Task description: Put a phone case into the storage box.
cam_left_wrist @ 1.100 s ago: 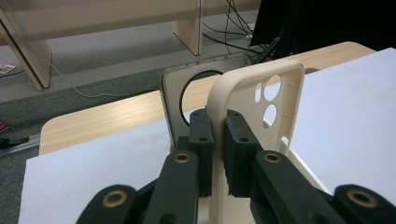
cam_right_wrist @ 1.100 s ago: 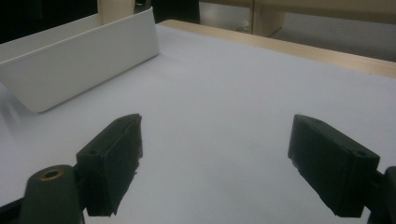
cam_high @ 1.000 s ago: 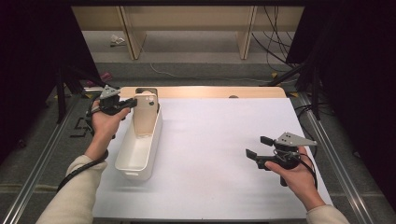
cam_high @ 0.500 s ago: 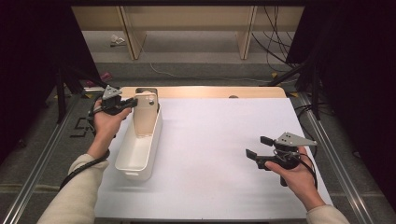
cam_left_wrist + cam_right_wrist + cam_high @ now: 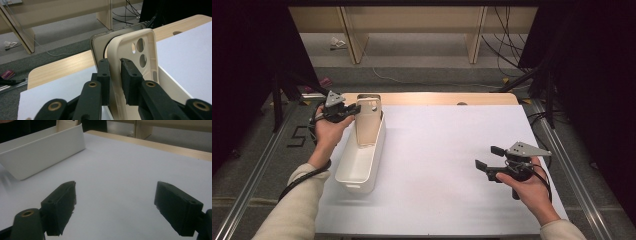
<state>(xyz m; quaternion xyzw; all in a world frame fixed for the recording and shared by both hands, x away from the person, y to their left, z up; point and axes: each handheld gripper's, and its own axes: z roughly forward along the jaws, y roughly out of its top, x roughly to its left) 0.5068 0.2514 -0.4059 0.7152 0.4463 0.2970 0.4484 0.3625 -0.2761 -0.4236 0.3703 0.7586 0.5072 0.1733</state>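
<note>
Phone case (image 5: 132, 62), beige with round camera holes, stands upright at the far end of the white bin (image 5: 343, 172), its long axis vertical. Left gripper (image 5: 349, 109), just left of the bin's far end, has its jaws clamped on one side edge of the case; any lift would likely be straight up along that axis. White sheet (image 5: 442, 150) covers the wooden table (image 5: 432, 98) around the bin. Right gripper (image 5: 484, 157) hovers well right of the bin, jaws spread wide, holding nothing. Beyond lie grey floor and pale furniture legs.
</note>
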